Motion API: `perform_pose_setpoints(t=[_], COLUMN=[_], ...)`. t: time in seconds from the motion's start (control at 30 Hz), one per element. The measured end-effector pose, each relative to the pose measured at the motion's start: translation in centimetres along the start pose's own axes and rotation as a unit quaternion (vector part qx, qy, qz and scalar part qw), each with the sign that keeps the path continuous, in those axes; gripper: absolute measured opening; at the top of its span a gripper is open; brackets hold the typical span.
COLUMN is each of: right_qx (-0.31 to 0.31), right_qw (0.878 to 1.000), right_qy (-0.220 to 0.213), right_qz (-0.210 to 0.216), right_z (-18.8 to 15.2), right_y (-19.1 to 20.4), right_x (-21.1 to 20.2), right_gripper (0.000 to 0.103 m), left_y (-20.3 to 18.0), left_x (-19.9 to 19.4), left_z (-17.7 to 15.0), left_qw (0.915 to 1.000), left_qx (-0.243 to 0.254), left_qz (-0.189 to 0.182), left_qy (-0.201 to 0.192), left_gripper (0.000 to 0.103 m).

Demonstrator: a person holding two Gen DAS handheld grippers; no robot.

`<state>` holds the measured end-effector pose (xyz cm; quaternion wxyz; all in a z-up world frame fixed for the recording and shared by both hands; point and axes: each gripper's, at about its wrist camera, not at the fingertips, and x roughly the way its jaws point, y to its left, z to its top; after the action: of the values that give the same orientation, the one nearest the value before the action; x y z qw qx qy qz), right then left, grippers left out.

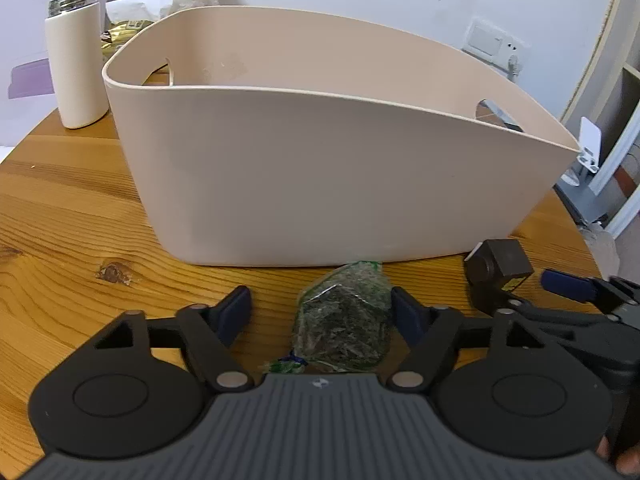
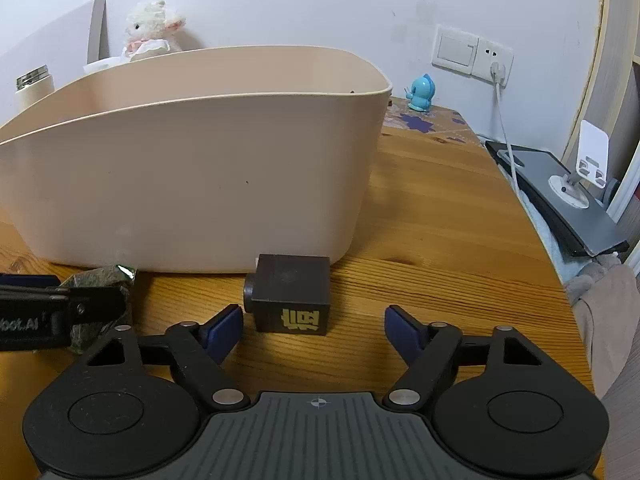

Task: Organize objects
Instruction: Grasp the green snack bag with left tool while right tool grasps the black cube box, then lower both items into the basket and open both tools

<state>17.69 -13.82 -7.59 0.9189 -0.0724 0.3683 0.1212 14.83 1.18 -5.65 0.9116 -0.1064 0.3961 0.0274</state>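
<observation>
In the left wrist view, the left tongs [image 1: 320,312] are open wide, low over the wooden bench [image 1: 60,208]. A small packet in clear wrap [image 1: 342,320] lies on the bench between the two fingers, closer to the right finger and maybe touching it. Its long axis runs roughly forward, along the fingers, toward the beige basket [image 1: 320,168], which stands just behind it. A dark brown cube [image 1: 498,266] sits to the right, near the basket wall, and the right tongs [image 1: 580,288] reach in beside it. A white bottle [image 1: 76,64] stands at the left of the basket.

In the right wrist view, the right tongs [image 2: 314,322] are also open and hold nothing. The dark brown cube [image 2: 292,294] lies straight ahead between the fingers, nearer the left one, with its yellow print facing the camera. The basket [image 2: 192,176] is just behind it. So each hand has its own object already inside the gap; I judge a plain closing is what comes next.
</observation>
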Motion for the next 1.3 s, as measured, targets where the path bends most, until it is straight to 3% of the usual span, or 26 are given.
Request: perform_pose_setpoints(t=[0.1, 0.27, 0.5, 0.77, 1.3], right_qx=[0.003, 0.002, -0.009, -0.023, -0.017], right_qw=[1.0, 1.0, 1.0, 0.999, 0.99], right_qy=[-0.001, -0.007, -0.014, -0.047, -0.139], right_qz=[0.005, 0.01, 0.007, 0.008, 0.009], right_z=[0.1, 0.2, -0.3, -0.5, 2.4], right_y=[0.2, 0.5, 1.0, 1.8, 2.3], right_x=[0.2, 0.3, -0.6, -4.3, -11.4], right_gripper=[0.065, 0.042, 0.041, 0.041, 0.041], left_y=[0.0, 0.2, 0.8, 1.5, 1.7], left_x=[0.0, -0.4, -1.1, -2.5, -10.8], left_z=[0.1, -0.4, -1.0, -1.5, 1.4], left_qw=[0.9995, 0.9991, 0.9992, 0.9994, 0.9934], left_qx=[-0.006, -0.003, -0.003, -0.005, 0.021], left_qz=[-0.03, -0.042, -0.038, -0.034, -0.028], left_qy=[0.006, 0.007, 0.008, 0.003, -0.109], left_gripper=[0.051, 0.047, 0.045, 0.044, 0.044])
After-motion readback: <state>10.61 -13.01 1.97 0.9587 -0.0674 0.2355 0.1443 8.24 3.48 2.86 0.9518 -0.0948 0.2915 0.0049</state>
